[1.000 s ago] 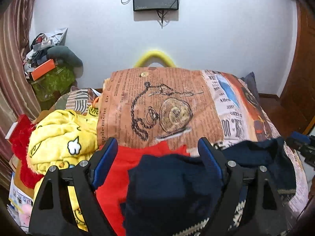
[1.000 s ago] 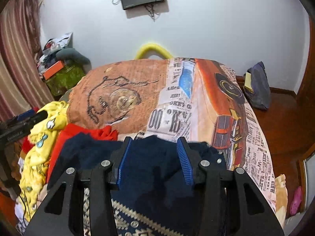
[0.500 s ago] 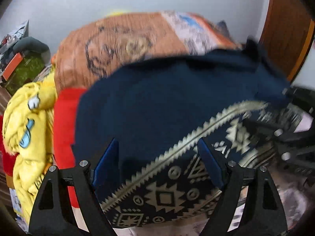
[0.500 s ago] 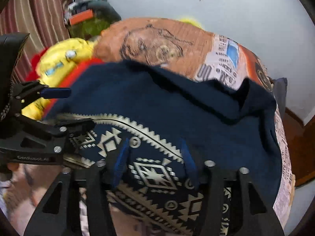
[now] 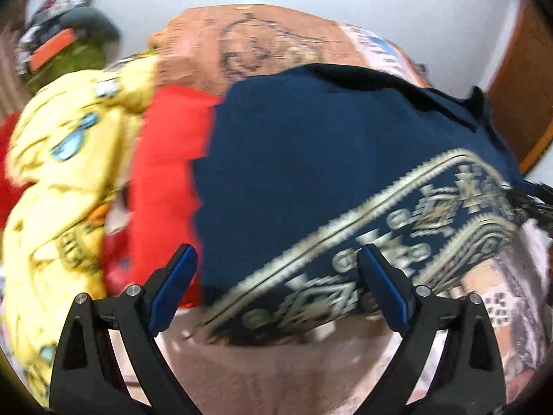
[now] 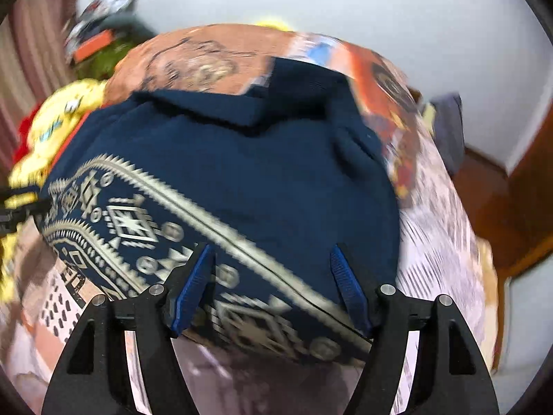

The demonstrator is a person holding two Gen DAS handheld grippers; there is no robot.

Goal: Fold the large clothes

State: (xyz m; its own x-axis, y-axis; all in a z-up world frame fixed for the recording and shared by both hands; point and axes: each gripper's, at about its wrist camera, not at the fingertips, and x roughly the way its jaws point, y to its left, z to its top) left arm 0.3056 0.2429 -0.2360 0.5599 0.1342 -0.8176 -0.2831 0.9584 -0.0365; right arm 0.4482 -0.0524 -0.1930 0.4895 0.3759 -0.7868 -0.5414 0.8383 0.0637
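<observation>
A navy blue garment (image 5: 311, 180) with a cream patterned band lies spread on the bed; it also shows in the right wrist view (image 6: 262, 180). My left gripper (image 5: 276, 287) is open, its jaws wide over the garment's near left edge, holding nothing. My right gripper (image 6: 273, 287) is open over the garment's near right edge, also empty. The patterned hem (image 6: 145, 228) faces me. Both views are blurred by motion.
The bed has a printed orange and newspaper-pattern cover (image 5: 262, 41). A red cloth (image 5: 166, 173) and a yellow cartoon blanket (image 5: 62, 180) lie left of the garment. Clutter (image 5: 58, 45) stands at the far left by the wall. A wooden door (image 6: 518, 186) is on the right.
Both grippers pulled back toward the near edge of the bed and tilted down. The navy garment, bunched under them a second ago, now lies spread out with its patterned hem near me.
</observation>
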